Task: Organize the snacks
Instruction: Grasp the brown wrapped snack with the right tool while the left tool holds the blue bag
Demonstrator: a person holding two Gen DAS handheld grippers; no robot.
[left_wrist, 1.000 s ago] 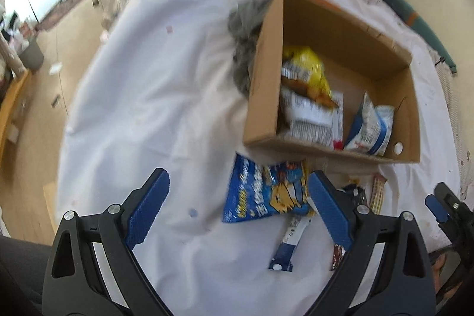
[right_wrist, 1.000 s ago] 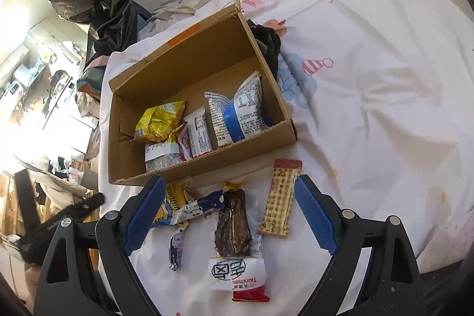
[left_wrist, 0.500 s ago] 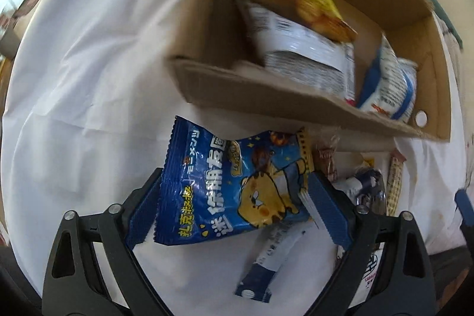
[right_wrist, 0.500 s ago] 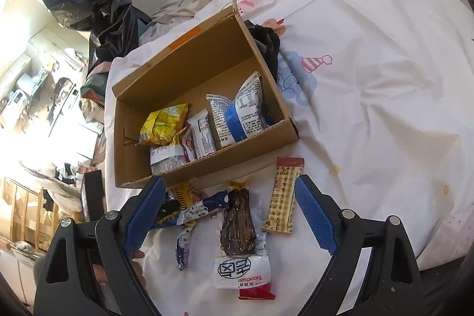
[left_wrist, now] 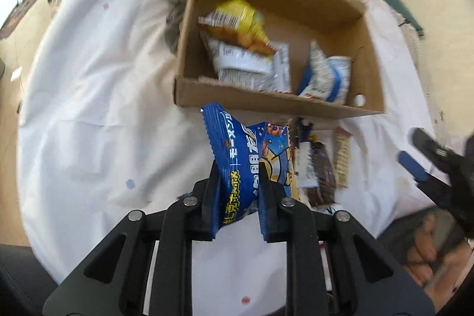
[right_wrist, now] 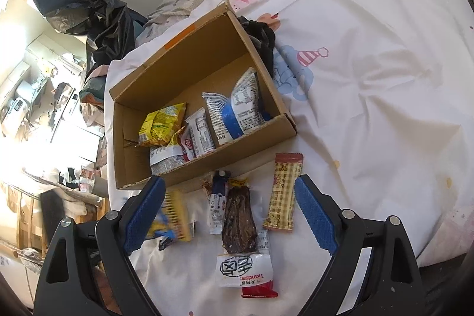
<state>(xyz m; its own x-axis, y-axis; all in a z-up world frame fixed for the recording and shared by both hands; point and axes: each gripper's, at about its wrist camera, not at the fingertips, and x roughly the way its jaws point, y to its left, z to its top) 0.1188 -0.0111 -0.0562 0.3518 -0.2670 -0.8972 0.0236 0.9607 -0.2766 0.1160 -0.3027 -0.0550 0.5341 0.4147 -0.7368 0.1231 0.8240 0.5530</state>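
Note:
The jaws of my left gripper (left_wrist: 238, 168) are closing, and their pads press on a crumpled blue snack bag (left_wrist: 225, 132) just in front of the cardboard box (left_wrist: 260, 102). In the box lie a yellow bag (left_wrist: 240, 17) and white-and-blue packets (left_wrist: 328, 76). My right gripper (right_wrist: 228, 185) stands open and holds nothing, above loose snacks on the sheet: a dark brown packet (right_wrist: 238, 218), a checked beige bar (right_wrist: 283, 194), a small white stick (right_wrist: 217, 203) and a red-and-white packet (right_wrist: 246, 271). The blue bag (right_wrist: 171, 215) shows blurred at the left there.
The white printed bedsheet (right_wrist: 370, 64) stretches wide to the right of the box (right_wrist: 207, 165). A grey cloth (left_wrist: 174, 11) lies against the box's far side. A black plastic bag (right_wrist: 89, 8) sits off the bed's edge. A hand (left_wrist: 426, 242) holds the right gripper (left_wrist: 414, 165).
My left gripper came down over the blue bag, its jaws closed from wide open onto it, and the bag now stands crumpled between them. The right gripper has stayed where it was.

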